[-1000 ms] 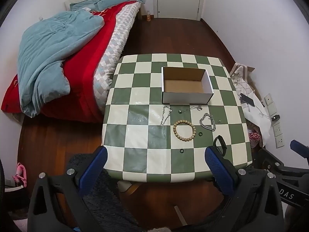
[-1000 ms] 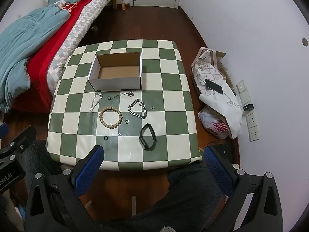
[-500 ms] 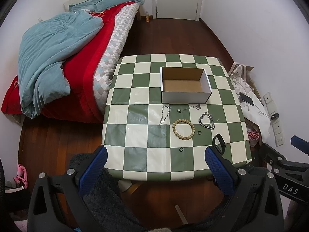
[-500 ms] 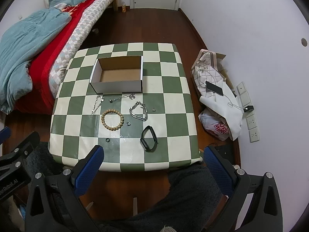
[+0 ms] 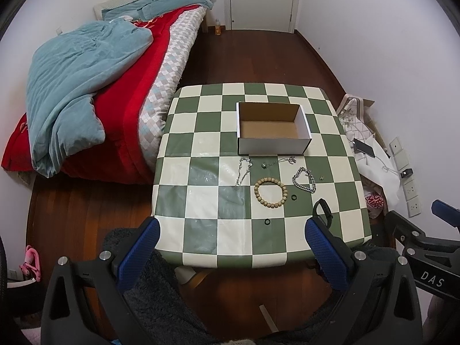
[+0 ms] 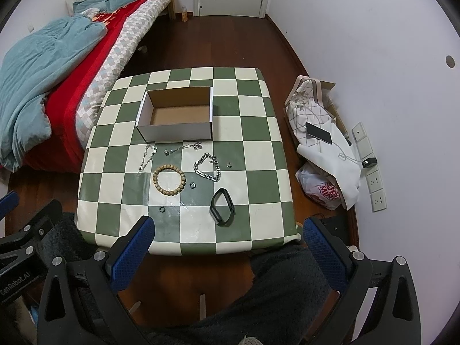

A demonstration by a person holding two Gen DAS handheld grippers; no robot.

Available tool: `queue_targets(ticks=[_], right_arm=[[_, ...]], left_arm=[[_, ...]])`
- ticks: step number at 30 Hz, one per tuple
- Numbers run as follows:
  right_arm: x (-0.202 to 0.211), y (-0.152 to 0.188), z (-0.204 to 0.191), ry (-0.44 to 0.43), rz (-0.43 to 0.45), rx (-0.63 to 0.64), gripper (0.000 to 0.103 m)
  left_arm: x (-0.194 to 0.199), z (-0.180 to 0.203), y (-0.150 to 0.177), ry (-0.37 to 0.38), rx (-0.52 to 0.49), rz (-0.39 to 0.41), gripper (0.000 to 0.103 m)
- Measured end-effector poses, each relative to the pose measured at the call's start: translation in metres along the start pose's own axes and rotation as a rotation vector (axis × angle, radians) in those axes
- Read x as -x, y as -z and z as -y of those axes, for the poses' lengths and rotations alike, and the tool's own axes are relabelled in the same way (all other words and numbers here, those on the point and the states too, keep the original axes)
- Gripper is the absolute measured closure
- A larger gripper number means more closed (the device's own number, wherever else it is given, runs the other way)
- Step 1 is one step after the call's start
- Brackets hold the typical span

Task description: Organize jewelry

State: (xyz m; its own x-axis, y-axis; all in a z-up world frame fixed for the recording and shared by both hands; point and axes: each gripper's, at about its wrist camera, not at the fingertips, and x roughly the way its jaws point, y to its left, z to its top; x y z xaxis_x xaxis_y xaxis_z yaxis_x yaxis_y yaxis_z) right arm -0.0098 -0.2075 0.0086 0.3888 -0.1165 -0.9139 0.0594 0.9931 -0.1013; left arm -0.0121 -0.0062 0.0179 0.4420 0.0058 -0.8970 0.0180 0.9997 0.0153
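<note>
- The left gripper hangs above the near edge of the table. Its two blue fingers are wide apart and hold nothing.
- The right gripper is also above the near edge, with its fingers wide apart and nothing between them.
- The table has a green and cream check top.
- A box sits toward the far side of the table. It is open, white outside and brown inside, with nothing in it.
- All the jewelry lies on the table in front of the box, none of it in the box.
- A bead bracelet lies flat in a ring near the middle.
- A thick silver chain lies just right of the beads, not touching them.
- A thin chain lies left of the beads, close to the box.
- Another thin chain lies right in front of the box wall.
- A small ring sits just beside the beads on the right.
- A second ring lies nearer the grippers.
- A black band lies closest to the right gripper, on the near side.
- A tiny stud sits right of the thick chain.
- A bed with a blue blanket is left of the table.
- Bags lie on the floor to the right, by the wall.
</note>
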Motion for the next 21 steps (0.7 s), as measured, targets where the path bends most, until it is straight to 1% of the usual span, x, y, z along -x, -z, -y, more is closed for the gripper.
queue_targets(ticks=[14,21], right_arm=[[0.008,0.0,0.001,-0.002,0.008,-0.003,0.0],[0.019,-0.005,0.0,-0.004,0.02,0.004,0.0]], left_arm=[[0.012,-0.001,-0.002,0.016,0.002,0.02,0.0],[0.013,-0.002,-0.002,0.019,0.005,0.021,0.0]])
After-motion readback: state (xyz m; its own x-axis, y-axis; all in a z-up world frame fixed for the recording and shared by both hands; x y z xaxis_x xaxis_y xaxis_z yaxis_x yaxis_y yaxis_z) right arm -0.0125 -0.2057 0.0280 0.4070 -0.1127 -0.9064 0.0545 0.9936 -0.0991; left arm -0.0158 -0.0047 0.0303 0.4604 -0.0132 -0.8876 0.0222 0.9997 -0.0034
